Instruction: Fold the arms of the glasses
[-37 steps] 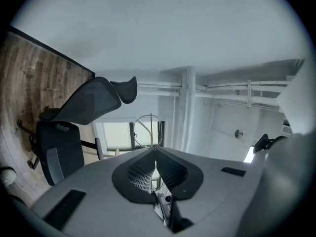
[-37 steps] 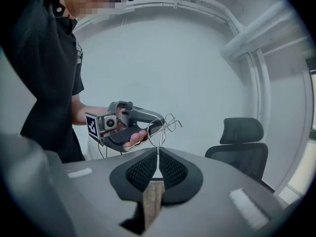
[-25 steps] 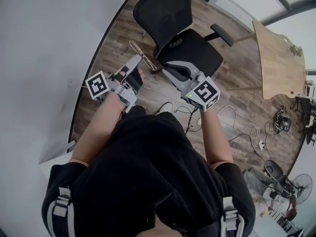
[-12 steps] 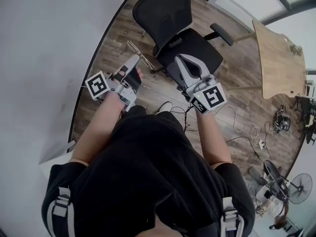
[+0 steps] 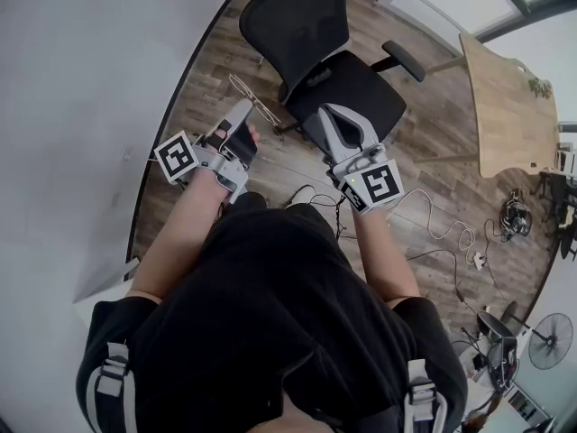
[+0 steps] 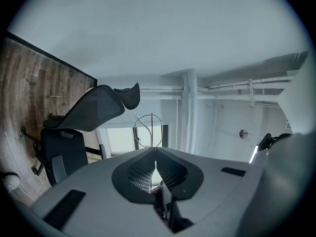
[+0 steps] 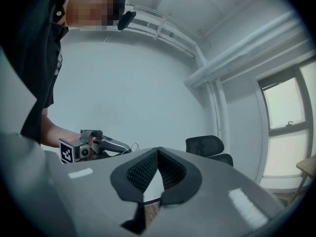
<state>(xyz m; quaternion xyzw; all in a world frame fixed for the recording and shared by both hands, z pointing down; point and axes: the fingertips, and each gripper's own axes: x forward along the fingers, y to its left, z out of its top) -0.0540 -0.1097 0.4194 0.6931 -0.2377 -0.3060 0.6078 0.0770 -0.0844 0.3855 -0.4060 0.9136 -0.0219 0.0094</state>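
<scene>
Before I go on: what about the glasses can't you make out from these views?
- Head view: the glasses in the left gripper are too small and thin to tell folded from unfolded.
- Left gripper view: only one wire rim shows; the shut fingers hide the rest.
- Right gripper view: beyond the shut, empty right gripper, the glasses are a tiny speck.

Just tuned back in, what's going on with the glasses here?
A person is standing with a gripper in each hand. The left gripper is shut on a pair of thin wire-framed glasses and holds them in the air above the wooden floor, near a black office chair. The right gripper is shut and empty, off to the side and clear of the glasses. Whether either arm of the glasses is folded can't be made out.
</scene>
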